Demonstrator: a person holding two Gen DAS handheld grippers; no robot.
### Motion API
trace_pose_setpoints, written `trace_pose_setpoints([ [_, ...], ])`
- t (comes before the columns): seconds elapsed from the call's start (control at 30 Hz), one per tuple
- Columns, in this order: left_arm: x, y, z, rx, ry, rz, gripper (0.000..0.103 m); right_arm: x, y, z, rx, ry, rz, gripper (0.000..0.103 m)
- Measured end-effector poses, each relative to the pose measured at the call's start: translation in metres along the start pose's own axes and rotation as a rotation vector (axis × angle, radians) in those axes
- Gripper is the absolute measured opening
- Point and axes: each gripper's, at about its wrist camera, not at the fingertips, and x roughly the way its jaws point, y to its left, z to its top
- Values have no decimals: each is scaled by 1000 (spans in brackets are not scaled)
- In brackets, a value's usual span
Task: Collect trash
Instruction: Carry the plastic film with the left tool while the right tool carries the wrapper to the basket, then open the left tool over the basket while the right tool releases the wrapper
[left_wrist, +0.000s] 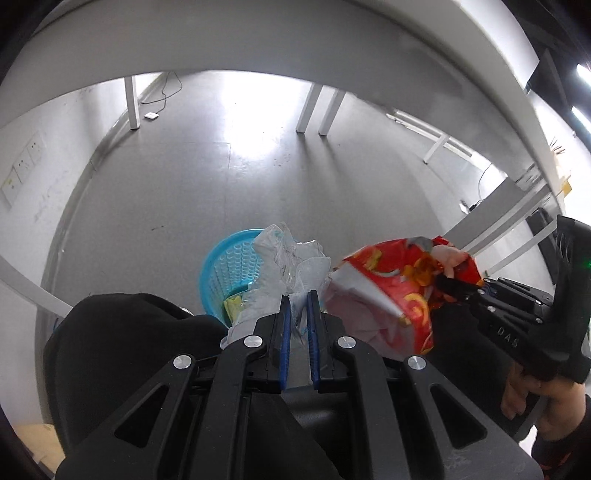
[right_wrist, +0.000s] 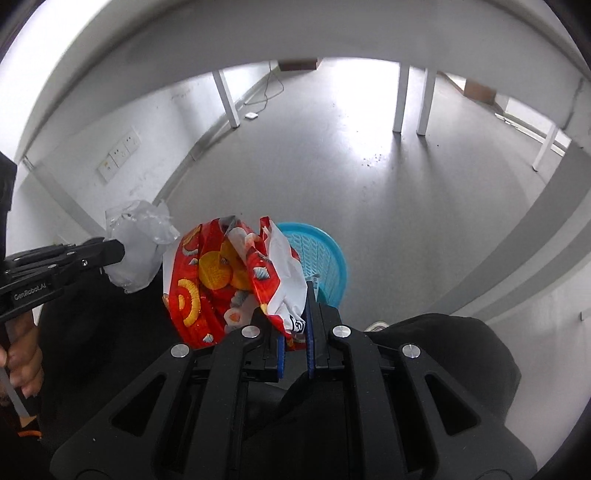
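My left gripper (left_wrist: 298, 302) is shut on a crumpled clear plastic bag (left_wrist: 284, 258), held above the blue mesh waste basket (left_wrist: 225, 266) on the floor. Inside the basket lies a yellow scrap (left_wrist: 232, 306). To the right, my right gripper (left_wrist: 458, 286) pinches a red snack bag (left_wrist: 391, 291). In the right wrist view the right gripper (right_wrist: 295, 314) is shut on the red snack bag (right_wrist: 229, 277), with the basket (right_wrist: 321, 258) just behind it. The left gripper (right_wrist: 114, 251) comes in from the left with the clear bag (right_wrist: 140, 240).
White table legs (left_wrist: 131, 103) (right_wrist: 400, 99) stand on the grey floor under a white tabletop edge (left_wrist: 258, 48). A cable and small white box (right_wrist: 252, 116) lie near the wall. The person's dark-clothed knees (left_wrist: 122, 339) (right_wrist: 443, 343) flank the basket. Wall sockets (right_wrist: 118, 155) are at the left.
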Motion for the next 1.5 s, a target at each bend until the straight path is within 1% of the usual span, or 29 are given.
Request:
trace_pose_setpoints([
  [0.13, 9, 0, 2, 12, -5, 35, 7, 11, -3, 5, 14, 12, -3, 7],
  [0.27, 19, 7, 4, -20, 11, 46, 7, 24, -6, 8, 33, 35, -3, 7],
  [0.3, 20, 9, 4, -28, 18, 50, 7, 26, -9, 5, 36, 40, -3, 7],
  [0.47, 32, 7, 7, -37, 23, 88, 7, 55, -15, 16, 63, 89, -22, 7],
  [0.53, 38, 8, 9, -60, 29, 87, 7, 66, -15, 20, 70, 110, -34, 7],
  [0.67, 50, 9, 14, -71, 46, 83, 7, 82, -11, 24, 58, 138, -50, 7],
  [0.87, 79, 20, 27, -114, 92, 109, 7, 121, -11, 32, 64, 187, -65, 7],
  [1.03, 100, 31, 35, -155, 110, 133, 7, 154, -9, 38, 47, 235, -81, 7],
  [1.2, 133, 36, 42, -181, 166, 142, 7, 185, -10, 40, 50, 290, -91, 7],
  [1.4, 157, 44, 52, -203, 216, 148, 7, 220, -19, 38, 95, 381, -69, 7],
  [1.5, 162, 50, 56, -219, 238, 154, 7, 237, -20, 41, 102, 416, -69, 7],
])
